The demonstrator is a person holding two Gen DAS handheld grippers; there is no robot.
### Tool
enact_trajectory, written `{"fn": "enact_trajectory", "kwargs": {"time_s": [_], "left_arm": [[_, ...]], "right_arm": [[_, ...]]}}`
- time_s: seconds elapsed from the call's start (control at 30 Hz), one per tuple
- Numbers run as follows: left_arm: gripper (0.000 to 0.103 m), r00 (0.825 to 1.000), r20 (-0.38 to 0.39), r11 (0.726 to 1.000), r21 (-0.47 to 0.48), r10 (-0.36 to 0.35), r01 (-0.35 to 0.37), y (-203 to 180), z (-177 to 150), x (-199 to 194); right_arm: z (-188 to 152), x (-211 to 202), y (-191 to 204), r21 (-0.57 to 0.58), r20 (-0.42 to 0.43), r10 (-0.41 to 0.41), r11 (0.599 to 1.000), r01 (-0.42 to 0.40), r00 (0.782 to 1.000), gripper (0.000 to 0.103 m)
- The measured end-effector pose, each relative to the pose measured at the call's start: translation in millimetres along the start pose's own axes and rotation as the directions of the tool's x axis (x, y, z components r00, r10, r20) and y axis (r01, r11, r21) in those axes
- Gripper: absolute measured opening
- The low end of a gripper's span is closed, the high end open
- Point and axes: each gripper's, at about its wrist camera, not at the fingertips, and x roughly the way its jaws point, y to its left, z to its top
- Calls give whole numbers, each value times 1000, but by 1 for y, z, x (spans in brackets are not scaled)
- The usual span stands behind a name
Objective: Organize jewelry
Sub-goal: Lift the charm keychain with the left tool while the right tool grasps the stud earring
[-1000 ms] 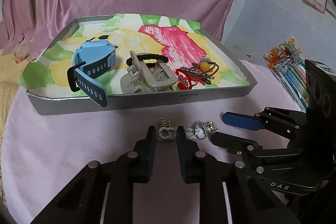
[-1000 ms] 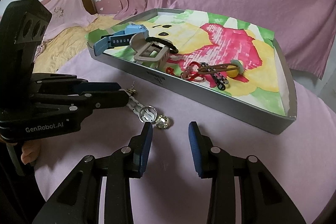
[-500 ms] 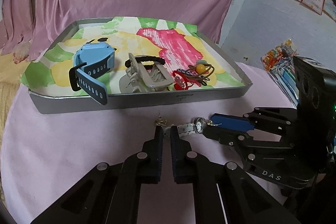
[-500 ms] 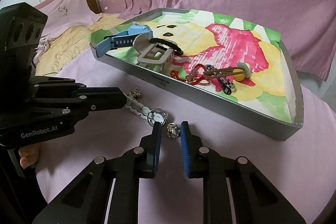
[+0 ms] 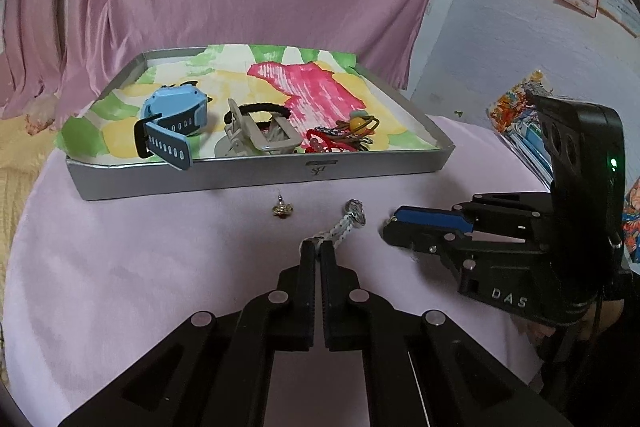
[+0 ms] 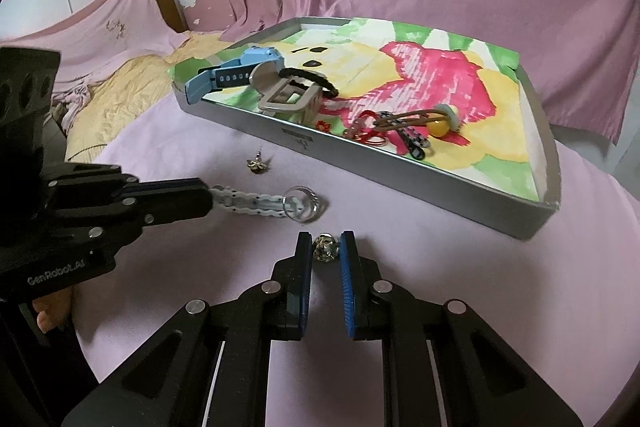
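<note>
My left gripper [image 5: 314, 247] is shut on one end of a white braided strap [image 5: 340, 227]; its metal ring [image 5: 355, 215] hangs out in front over the pink cloth. From the right wrist view, that left gripper [image 6: 208, 201] holds the strap [image 6: 248, 203] level. My right gripper [image 6: 325, 247] is closed onto a small gold ornament [image 6: 325, 247] pinched between its blue pads. A gold earring [image 5: 282, 209] lies loose before the silver tray [image 5: 260, 181]. The tray holds a blue watch [image 5: 176, 115], a beige claw clip [image 5: 256, 141] and tangled hair ties [image 5: 346, 137].
The tray's front wall [image 6: 400, 167] runs across just beyond both grippers. Colourful packets [image 5: 516, 107] lie at the table's right edge. Yellow bedding [image 6: 120, 91] sits off the table to the left. A hand [image 6: 52, 315] holds the left gripper's handle.
My left gripper closed on the white strap and drew it back from the tray. My right gripper narrowed from wide open onto the small gold ornament.
</note>
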Motion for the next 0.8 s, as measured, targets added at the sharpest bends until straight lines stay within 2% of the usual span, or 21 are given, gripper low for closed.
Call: {"fn": "enact_trajectory", "kwargs": {"time_s": [0.5,0.8], "left_arm": [[2,992,111,998,-30,60,-57,2,-8,-37],[2,981,188,999,-28,47,-43,-6,6,-49]], "right_arm": [[-8,-21,0,36,77,4,999,-7,997,12],[-2,-35,-4,52,140,-21,999,14,990,12]]}}
